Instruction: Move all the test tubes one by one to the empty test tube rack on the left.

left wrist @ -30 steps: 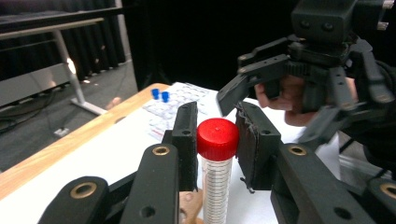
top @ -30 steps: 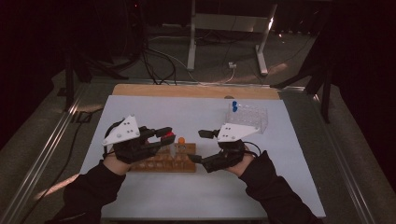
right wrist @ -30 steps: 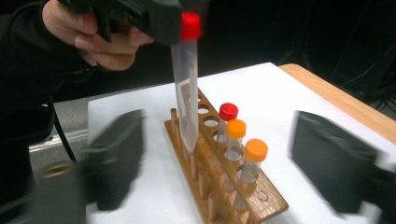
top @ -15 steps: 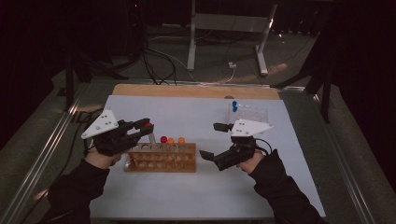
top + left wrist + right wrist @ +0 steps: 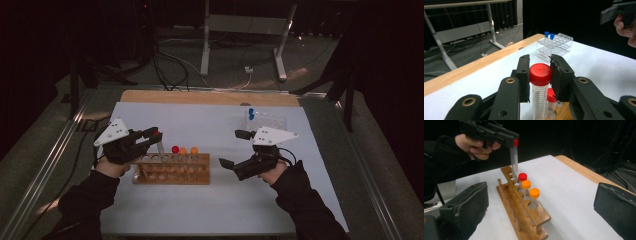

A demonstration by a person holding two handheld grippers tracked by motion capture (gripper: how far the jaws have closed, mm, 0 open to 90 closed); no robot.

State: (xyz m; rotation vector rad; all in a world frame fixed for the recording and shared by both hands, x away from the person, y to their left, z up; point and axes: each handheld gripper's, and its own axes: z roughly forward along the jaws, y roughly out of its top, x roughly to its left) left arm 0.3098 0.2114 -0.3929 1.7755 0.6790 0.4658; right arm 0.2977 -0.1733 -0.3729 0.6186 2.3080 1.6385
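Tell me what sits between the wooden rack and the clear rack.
Nothing: bare white table separates the wooden rack from the clear rack, seen in the high view.

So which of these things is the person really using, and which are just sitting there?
In use:
- left gripper, shut on the red-capped tube
- wooden rack, the tube's tip just above it
- right gripper, open, holding nothing

Just sitting:
- clear plastic rack
- two blue-capped tubes in it
- metal stand behind the table

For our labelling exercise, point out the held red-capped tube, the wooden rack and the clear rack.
Held tube (image 5: 540,74), left gripper view, on its red cap.
Wooden rack (image 5: 534,216), right gripper view, on its top rail.
Clear rack (image 5: 272,121), high view, on its top.
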